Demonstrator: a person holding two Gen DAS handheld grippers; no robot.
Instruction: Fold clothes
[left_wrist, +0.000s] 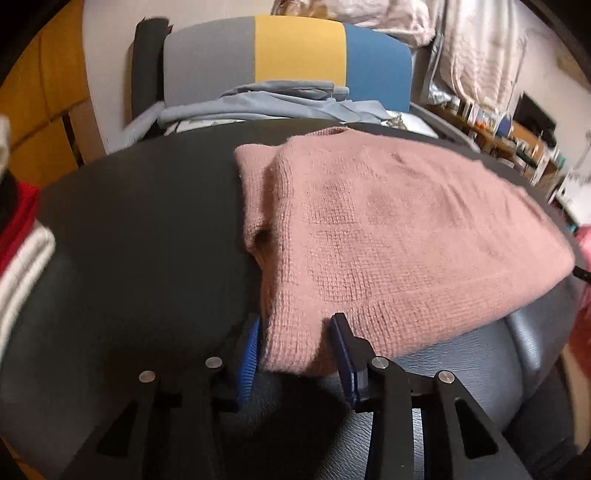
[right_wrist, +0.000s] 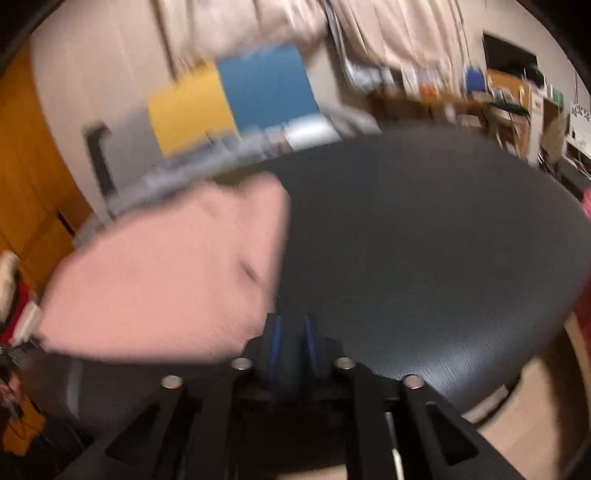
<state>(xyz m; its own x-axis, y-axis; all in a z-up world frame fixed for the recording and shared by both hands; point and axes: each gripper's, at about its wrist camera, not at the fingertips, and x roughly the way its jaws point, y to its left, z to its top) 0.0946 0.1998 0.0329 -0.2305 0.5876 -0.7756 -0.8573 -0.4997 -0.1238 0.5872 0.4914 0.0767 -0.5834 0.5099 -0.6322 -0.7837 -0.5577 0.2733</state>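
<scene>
A pink knitted sweater (left_wrist: 388, 229) lies folded on the dark round table (left_wrist: 140, 229), with one sleeve tucked over at its left side. My left gripper (left_wrist: 295, 354) is open at the near edge. Its blue pads (left_wrist: 248, 354) stand on either side of the sweater's near left corner, which hangs slightly over the table rim. In the blurred right wrist view the sweater (right_wrist: 166, 277) fills the left half of the table (right_wrist: 424, 240). My right gripper (right_wrist: 291, 339) is shut with nothing in it, just off the sweater's near right corner.
A chair (left_wrist: 295, 62) with a grey, yellow and blue back stands behind the table, a light blue garment (left_wrist: 280, 101) draped on its seat. Folded red and white clothes (left_wrist: 22, 236) sit at the left edge. Cluttered shelves (left_wrist: 517, 140) line the right wall.
</scene>
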